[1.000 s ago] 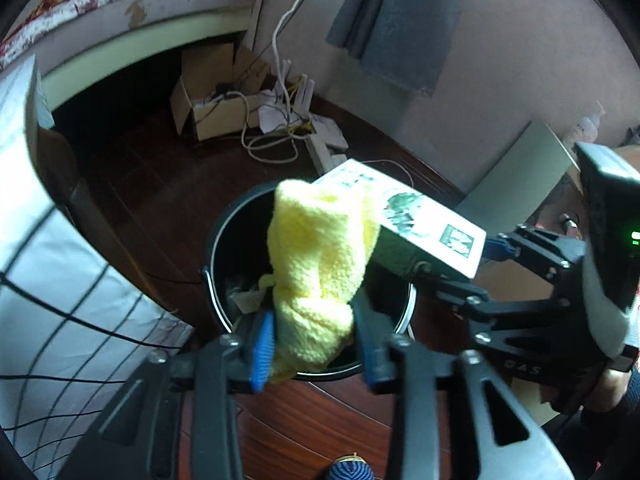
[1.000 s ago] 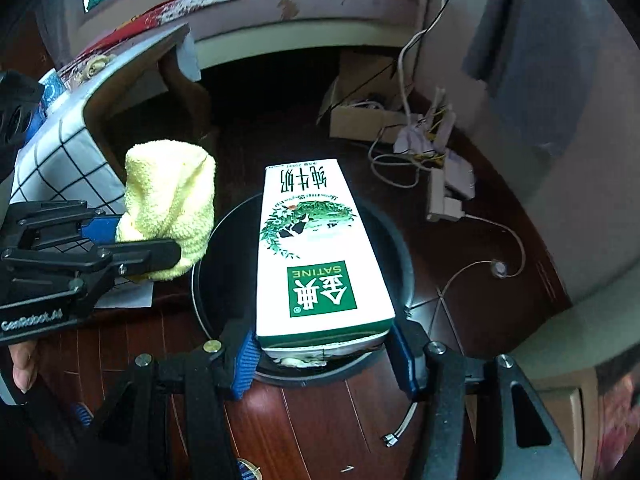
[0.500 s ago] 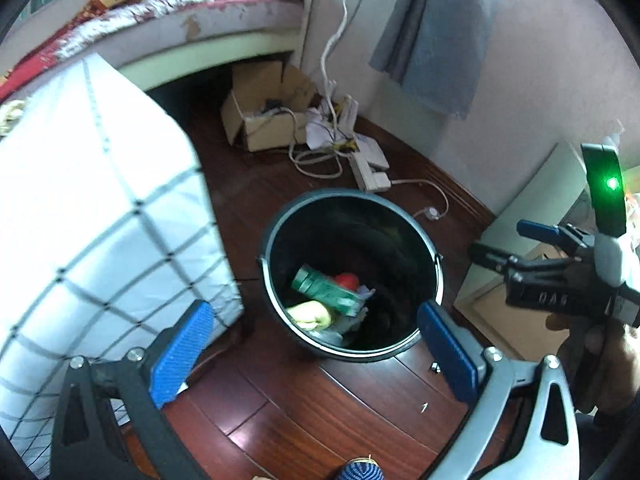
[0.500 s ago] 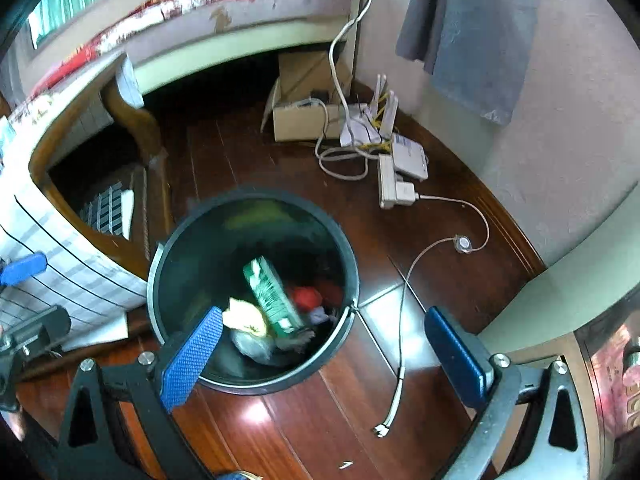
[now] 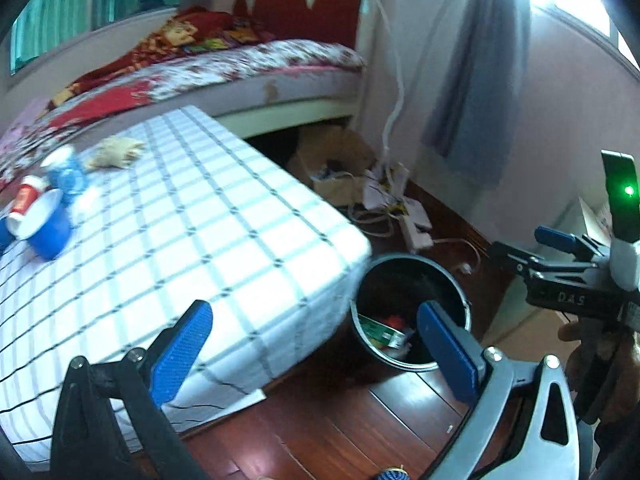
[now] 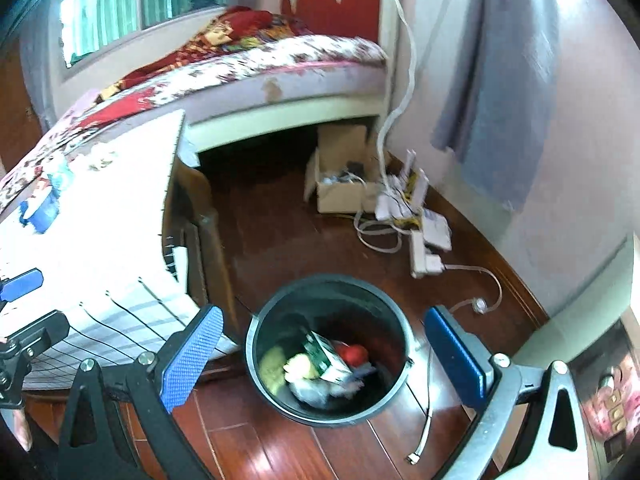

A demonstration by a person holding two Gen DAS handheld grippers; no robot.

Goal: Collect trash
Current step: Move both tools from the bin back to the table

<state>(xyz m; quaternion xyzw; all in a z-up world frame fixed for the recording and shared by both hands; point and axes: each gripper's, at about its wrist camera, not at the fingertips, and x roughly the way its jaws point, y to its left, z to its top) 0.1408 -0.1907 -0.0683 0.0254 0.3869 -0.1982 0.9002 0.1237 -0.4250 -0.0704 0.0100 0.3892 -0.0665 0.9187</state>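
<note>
A black bin (image 6: 384, 404) stands on the wooden floor beside the table; it also shows in the left wrist view (image 5: 456, 284). Inside lie a green-and-white milk carton (image 6: 326, 358), a yellow cloth (image 6: 298, 366) and a red item (image 6: 352, 354). My left gripper (image 5: 316, 352) is open and empty, raised above the table's edge. My right gripper (image 6: 324, 360) is open and empty, above the bin. On the checked tablecloth (image 5: 200, 232) lie a crumpled beige wad (image 5: 114, 152), a blue bottle (image 5: 66, 176), a blue-and-white bowl (image 5: 44, 224) and a red-and-white cup (image 5: 24, 196).
A bed (image 6: 280, 68) stands behind. A cardboard box (image 6: 340, 176), power strips and cables (image 6: 416, 232) lie on the floor by the wall. A grey cloth (image 6: 504, 92) hangs on the wall. A loose cable (image 6: 424, 428) lies beside the bin.
Both grippers opened and dropped the yellow cloth and the milk carton into the bin. Both have since risen and pulled back; the table top has come into view.
</note>
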